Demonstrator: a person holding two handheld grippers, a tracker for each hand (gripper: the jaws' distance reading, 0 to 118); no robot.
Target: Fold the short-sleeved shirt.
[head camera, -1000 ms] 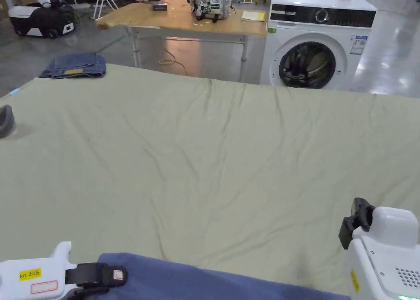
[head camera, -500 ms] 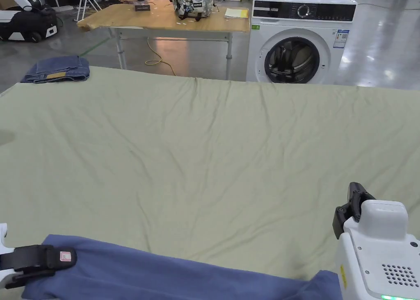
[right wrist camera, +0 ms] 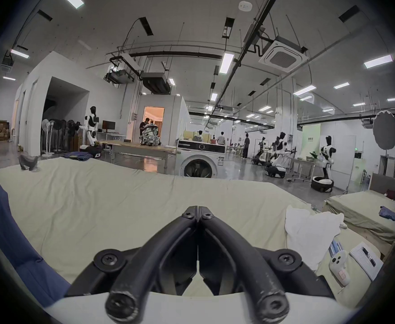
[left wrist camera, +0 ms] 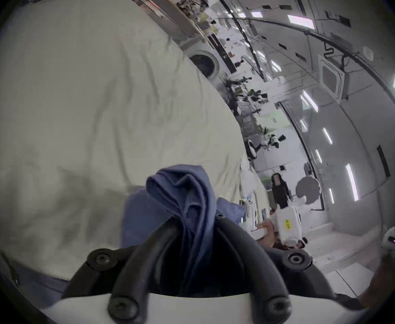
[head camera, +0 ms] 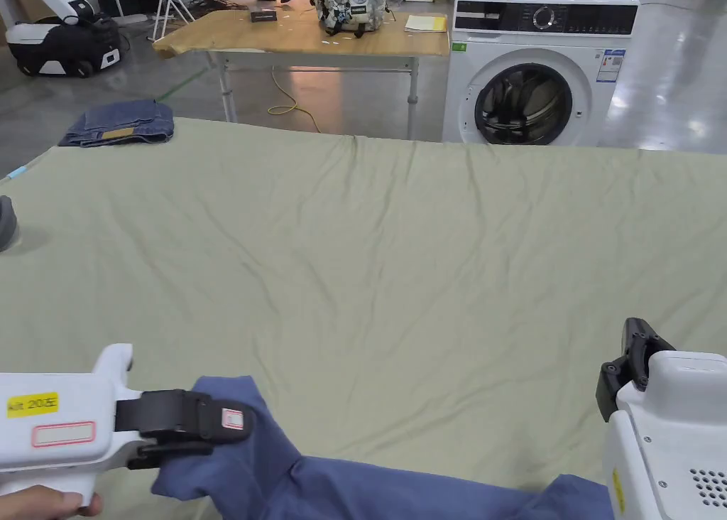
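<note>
At lower left of the head view, the left gripper (head camera: 231,429) has its jaws clamped on a bunched edge of the blue shirt (head camera: 341,482), which lies along the near edge of the green sheet-covered bed (head camera: 397,258). Left gripper view: folds of the shirt (left wrist camera: 191,202) rise between both jaws, a detail hidden from the head camera. Right gripper view: the right gripper (right wrist camera: 198,214) has its jaws closed together on nothing, above the sheet; a white cloth (right wrist camera: 308,231) lies to its right. Head view, far side: folded jeans (head camera: 121,122) and a washing machine (head camera: 539,67).
</note>
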